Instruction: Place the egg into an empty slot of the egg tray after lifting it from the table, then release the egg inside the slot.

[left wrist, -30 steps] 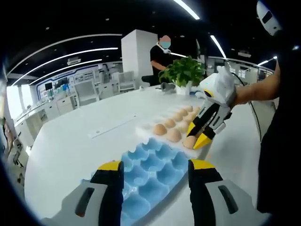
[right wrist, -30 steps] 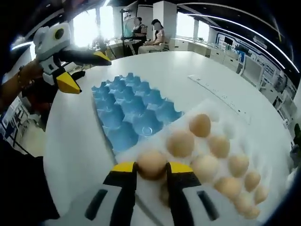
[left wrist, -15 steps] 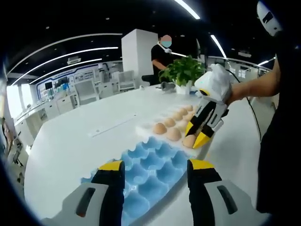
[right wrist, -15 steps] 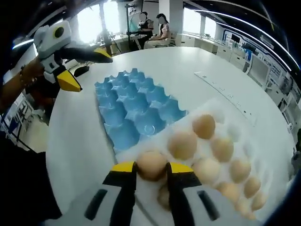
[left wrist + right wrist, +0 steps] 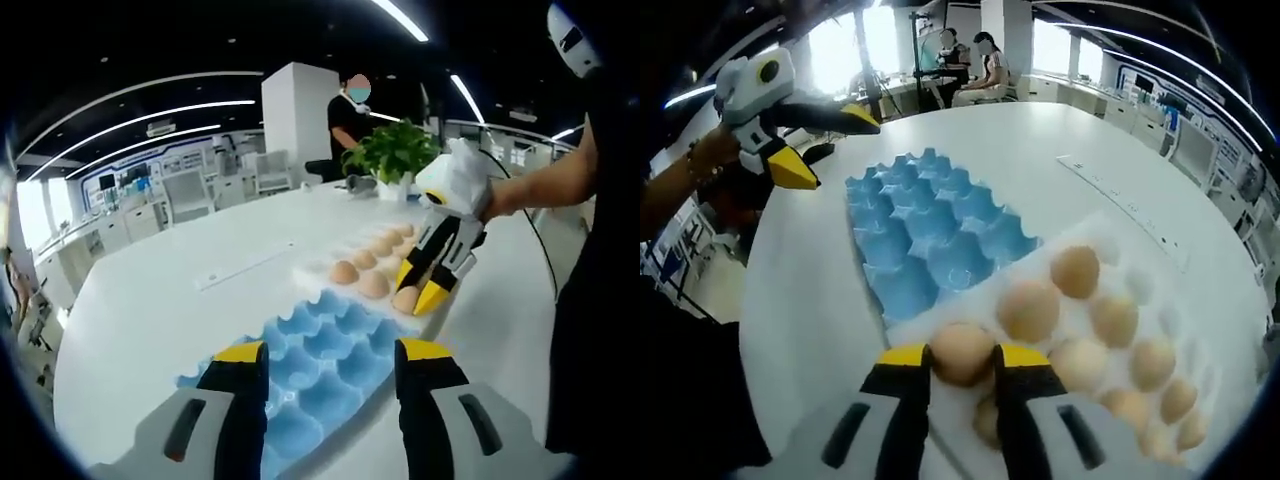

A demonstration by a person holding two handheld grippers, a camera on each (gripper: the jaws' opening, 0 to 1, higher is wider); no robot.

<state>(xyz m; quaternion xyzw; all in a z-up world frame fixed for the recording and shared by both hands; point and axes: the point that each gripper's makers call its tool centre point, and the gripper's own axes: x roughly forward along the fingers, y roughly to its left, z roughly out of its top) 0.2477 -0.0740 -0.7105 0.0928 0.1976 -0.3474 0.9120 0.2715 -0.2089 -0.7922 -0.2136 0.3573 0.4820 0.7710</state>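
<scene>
1. In the right gripper view, our left gripper (image 5: 810, 148) hangs at ten o'clock with its jaws apart and holding nothing, off the far corner of the blue egg tray (image 5: 925, 235).
2. The blue egg tray holds no eggs; every slot we can see is free.
3. Our right gripper (image 5: 963, 355) at six o'clock has its jaws clamped on the egg (image 5: 962, 351), held over the near edge of the white tray (image 5: 1140, 290).
4. We judge that we are at the lift: the egg is gripped but not yet carried across.
5. Next we would raise it and move toward eleven o'clock to a near blue slot, lower gently, then part the jaws.
6. The white tray, toward three o'clock, holds about eight more eggs in two rows.
</scene>
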